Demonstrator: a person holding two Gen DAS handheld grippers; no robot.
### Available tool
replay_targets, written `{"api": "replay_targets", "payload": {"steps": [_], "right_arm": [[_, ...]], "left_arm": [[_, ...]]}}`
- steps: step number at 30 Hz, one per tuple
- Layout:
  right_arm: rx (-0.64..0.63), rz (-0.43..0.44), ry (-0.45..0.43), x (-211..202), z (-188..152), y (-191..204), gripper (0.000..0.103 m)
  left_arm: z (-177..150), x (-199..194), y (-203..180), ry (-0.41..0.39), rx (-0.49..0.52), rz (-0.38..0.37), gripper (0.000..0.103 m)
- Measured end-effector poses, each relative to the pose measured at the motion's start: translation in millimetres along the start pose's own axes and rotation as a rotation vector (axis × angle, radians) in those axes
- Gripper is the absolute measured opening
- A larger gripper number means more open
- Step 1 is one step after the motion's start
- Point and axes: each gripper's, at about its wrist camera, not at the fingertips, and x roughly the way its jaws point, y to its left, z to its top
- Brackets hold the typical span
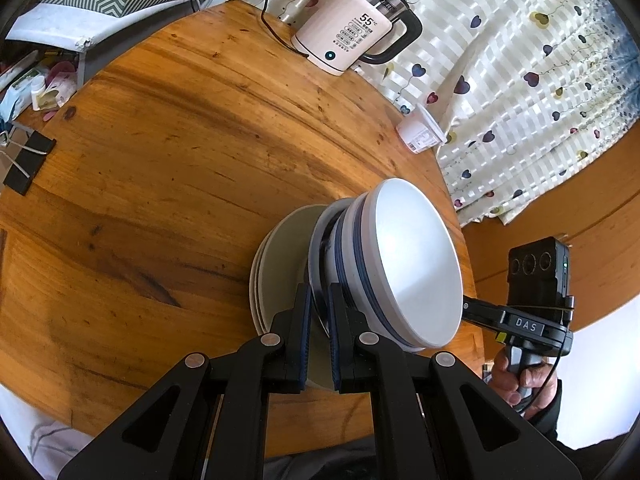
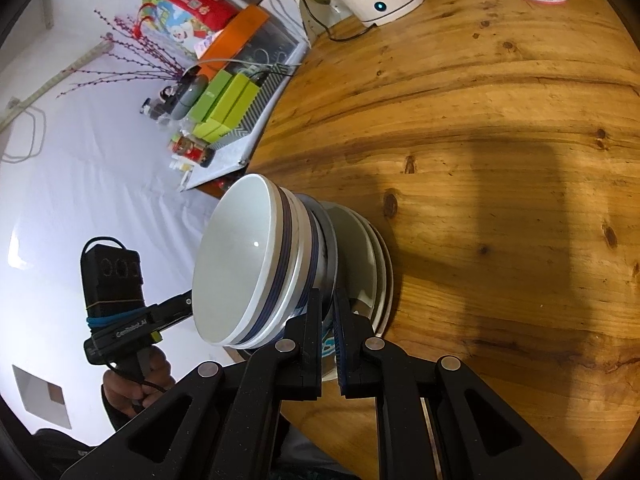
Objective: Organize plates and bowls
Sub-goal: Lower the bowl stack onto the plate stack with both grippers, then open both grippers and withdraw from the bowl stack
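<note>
- Both grippers are pinching the same stack of crockery from opposite sides: the left gripper [image 1: 319, 336] has its jaws pressed onto a thin plate rim near the bottom of the stack, and the right gripper [image 2: 328, 340] does the same on the far edge.
- Between the blue pads [image 1: 305, 332] sits the rim of a plate [image 1: 320, 320]; whether it is the steel-looking dish or a ceramic one I cannot tell.
- Just above the pinch stand nested white bowls with blue bands [image 1: 400, 264], mouth up and not gripped, riding loose on the plates.
- Just below lie the pale plates [image 1: 276, 264], close over the wooden table [image 1: 160, 160]; whether they touch it is unclear.
- Handling, as a judgement: the stack is heavy, stiff, glazed and slippery, and breakable. A rim hold on two opposite sides suits it, but only if both hands stay level together, or the bowls may slide off.
- Well beyond the stack stand an electric kettle [image 1: 344, 36] and a small plastic cup [image 1: 420, 132].
</note>
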Motion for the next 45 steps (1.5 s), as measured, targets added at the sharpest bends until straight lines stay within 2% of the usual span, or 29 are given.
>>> {"api": "replay_targets", "payload": {"steps": [8, 12, 26, 33, 38, 45], "right_arm": [[0.000, -0.009, 0.000, 2, 2, -2, 0.009], [-0.017, -0.029, 0.002, 1, 0, 0, 0.009], [-0.117, -0.111, -0.049, -18, -18, 20, 0.037], [-0.181, -0.156, -0.078, -27, -31, 36, 0.048], [-0.249, -0.195, -0.096, -29, -42, 52, 0.056], [-0.321, -0.245, -0.108, -27, -55, 68, 0.062]], "left_arm": [[-1, 0, -1, -0.007, 0.003, 0.003, 0.007], [-1, -3, -4, -0.032, 0.039, 0.042, 0.007], [-13, -14, -18, -0.095, 0.112, 0.138, 0.010], [-25, -26, -30, -0.136, 0.146, 0.201, 0.010], [-33, -28, -36, -0.144, 0.163, 0.238, 0.016], [-45, -32, -46, -0.164, 0.186, 0.290, 0.024]]}}
